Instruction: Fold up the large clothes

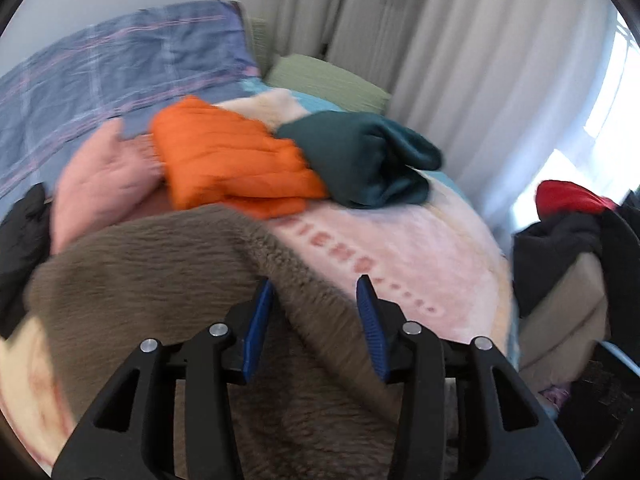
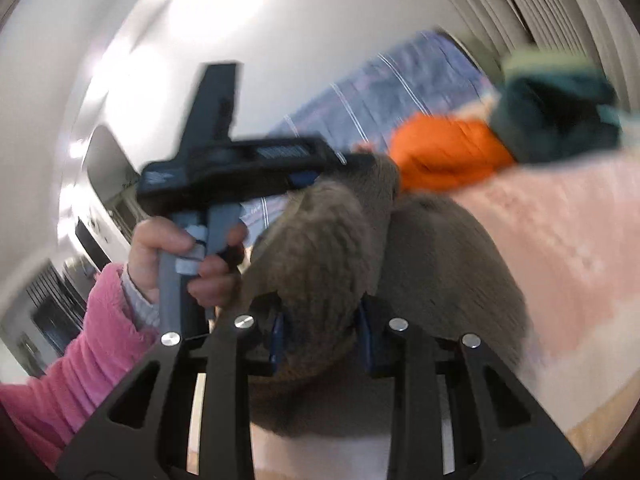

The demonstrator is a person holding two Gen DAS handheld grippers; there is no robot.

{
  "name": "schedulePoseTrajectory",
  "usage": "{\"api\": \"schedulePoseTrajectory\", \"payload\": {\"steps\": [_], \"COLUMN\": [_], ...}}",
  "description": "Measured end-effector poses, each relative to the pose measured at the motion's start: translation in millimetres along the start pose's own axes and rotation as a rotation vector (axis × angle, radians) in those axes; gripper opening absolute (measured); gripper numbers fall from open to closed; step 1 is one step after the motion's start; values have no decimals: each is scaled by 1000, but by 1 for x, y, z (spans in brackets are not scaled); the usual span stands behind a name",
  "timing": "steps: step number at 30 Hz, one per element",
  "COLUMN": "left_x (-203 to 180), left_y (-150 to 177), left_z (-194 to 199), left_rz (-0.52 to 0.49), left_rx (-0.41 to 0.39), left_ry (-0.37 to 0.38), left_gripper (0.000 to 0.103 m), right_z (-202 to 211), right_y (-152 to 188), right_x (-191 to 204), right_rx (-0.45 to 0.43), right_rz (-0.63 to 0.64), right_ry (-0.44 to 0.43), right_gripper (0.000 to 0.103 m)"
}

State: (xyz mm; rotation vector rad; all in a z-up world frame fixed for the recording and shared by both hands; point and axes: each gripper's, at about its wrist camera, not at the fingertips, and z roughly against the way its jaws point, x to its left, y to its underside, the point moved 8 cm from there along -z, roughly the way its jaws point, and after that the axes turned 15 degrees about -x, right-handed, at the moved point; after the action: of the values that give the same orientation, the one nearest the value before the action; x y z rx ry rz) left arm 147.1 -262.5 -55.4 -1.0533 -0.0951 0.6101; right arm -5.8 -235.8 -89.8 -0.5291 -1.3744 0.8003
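**Operator:** Tongs status, left wrist view first.

**Inspector:** Left tongs stand wide apart, blue pads clear of each other. The brown fleece garment passes between and under them; whether a pad bears on it cannot be told. The garment lies bunched on the near part of the bed.

**Operator:** Progress?

**Inspector:** Judged from the layout, two items are finished: an orange quilted garment and a dark green garment lie folded, touching each other, farther up the bed. The brown one is in work and not yet flat. A heap of dark and red clothes sits off the right edge of the bed, apparently still to do.

**Operator:** Surface and room in that view?

**Inspector:** A pink blanket with lettering covers the bed. A blue checked quilt and a green pillow lie at the far end. Grey curtains hang behind, with daylight at the right.

**Operator:** Right wrist view.

**Inspector:** Right tongs are closed narrowly on a thick fold of the brown fleece, which is raised off the blanket. The left device shows ahead, held by the person's hand in a pink sleeve. Heavy blur; the white wall and furniture at the left are not legible.
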Motion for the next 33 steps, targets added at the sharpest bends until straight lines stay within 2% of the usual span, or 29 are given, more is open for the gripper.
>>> {"api": "schedulePoseTrajectory", "payload": {"steps": [2,5,9,11,14,16,18,20,22,26,28,29,31,33], "left_x": [-10,-7,25,40,52,50,46,46,50,50,45,43,41,43], "left_y": [-4,-12,-15,-10,7,25,43,51,46,46,46,46,45,45], "left_z": [-3,10,43,53,56,39,13,-4,-7,-10,-12,-13,-14,-13], "left_rz": [-38,-118,-106,-91,-73,-106,-213,-225,-183,-213,-244,-259,-273,-266], "left_rx": [-3,-63,-123,-133,-99,-32,-3,24,38,56,57,57,56,51], "left_ry": [0,-68,-145,-159,-129,-121,-172,-186,-162,-183,-203,-215,-227,-224], "left_gripper": [45,52,52,52,52,52,54,54,54,54,54,54,54,54], "right_z": [5,9,8,8,11,12,16,25,39,71,73,67,49,16], "right_y": [8,20,26,27,29,30,30,25,14,-23,-36,-39,-30,-4], "right_x": [-19,-32,-51,-60,-66,-67,-66,-67,-61,-30,-9,5,18,6], "right_rx": [31,50,75,80,81,87,89,69,37,-111,-160,-163,-116,-1], "right_rz": [-87,-122,-214,-243,-252,-241,-208,-147,-75,122,151,154,173,228], "right_ry": [-13,-8,-19,-12,4,14,39,100,118,158,96,30,-4,98], "right_gripper": [29,29,29,29,30,34,45,49,49,45,38,35,29,25]}}
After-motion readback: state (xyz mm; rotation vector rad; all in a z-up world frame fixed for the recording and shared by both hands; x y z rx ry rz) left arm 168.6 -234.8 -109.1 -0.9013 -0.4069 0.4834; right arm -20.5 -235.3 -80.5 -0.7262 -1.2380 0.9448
